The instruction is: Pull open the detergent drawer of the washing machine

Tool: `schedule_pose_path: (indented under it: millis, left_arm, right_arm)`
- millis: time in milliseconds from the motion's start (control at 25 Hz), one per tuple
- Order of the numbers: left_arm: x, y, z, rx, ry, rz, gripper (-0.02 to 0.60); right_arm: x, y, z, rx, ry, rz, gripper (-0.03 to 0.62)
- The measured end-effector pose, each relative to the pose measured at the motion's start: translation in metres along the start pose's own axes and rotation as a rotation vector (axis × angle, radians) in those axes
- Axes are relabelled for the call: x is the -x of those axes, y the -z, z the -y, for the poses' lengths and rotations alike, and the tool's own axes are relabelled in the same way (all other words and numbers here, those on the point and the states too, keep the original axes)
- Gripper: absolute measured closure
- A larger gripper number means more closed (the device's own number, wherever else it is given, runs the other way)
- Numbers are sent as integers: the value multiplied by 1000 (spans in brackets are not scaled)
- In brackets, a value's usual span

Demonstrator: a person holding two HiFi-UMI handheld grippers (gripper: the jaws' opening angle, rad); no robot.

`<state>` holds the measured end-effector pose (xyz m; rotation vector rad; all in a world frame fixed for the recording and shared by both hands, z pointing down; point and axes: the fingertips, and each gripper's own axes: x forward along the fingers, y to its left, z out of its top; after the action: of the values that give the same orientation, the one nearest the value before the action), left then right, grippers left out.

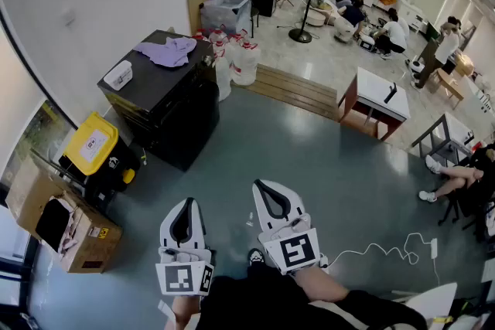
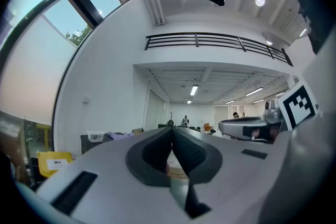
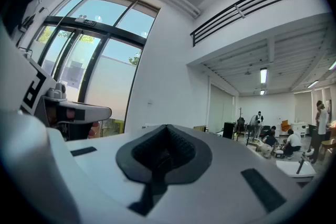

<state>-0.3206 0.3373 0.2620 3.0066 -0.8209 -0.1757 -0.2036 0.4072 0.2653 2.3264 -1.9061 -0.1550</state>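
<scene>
1. lower left of the head view: a cardboard box [image 1: 77, 232] stands on the grey floor, with a yellow-lidded bin [image 1: 91, 143] just above it in the frame.
2. upper left of centre: a black boxy unit [image 1: 166, 108] stands by the white wall, with a purple cloth [image 1: 166, 52] and a small white tub [image 1: 117, 75] on its top. i cannot tell whether it is the washing machine, and its detergent drawer can't be made out. it is well apart from both grippers.
3. bottom centre: the left gripper [image 1: 186, 212] has its jaws pressed together with nothing between them.
4. just right of it: the right gripper [image 1: 269, 195] is likewise closed and empty.
5. right of centre: a low wooden platform [image 1: 298, 89], then a white table [image 1: 383, 93].
6. lower right: a white cable [image 1: 379, 250] lies on the floor.
</scene>
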Motion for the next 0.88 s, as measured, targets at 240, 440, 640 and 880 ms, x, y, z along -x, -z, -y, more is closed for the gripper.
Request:
schedule_pose_path:
  millis: [240,440,640,880]
  left_arm:
    - [1,5,14,5,21,-4,560]
    - [1,20,22,26,38,-35,558]
    - [-9,33,29,24,38,-64,554]
    - [-36,52,45,44,38,-113,393]
  right_arm:
    - [14,9,5,-4,6,-25,586]
    - [20,24,1,-21,-29,-43,586]
    - [19,37,6,-87,-63,-57,505]
    - [17,49,40,-106,-62,-64,445]
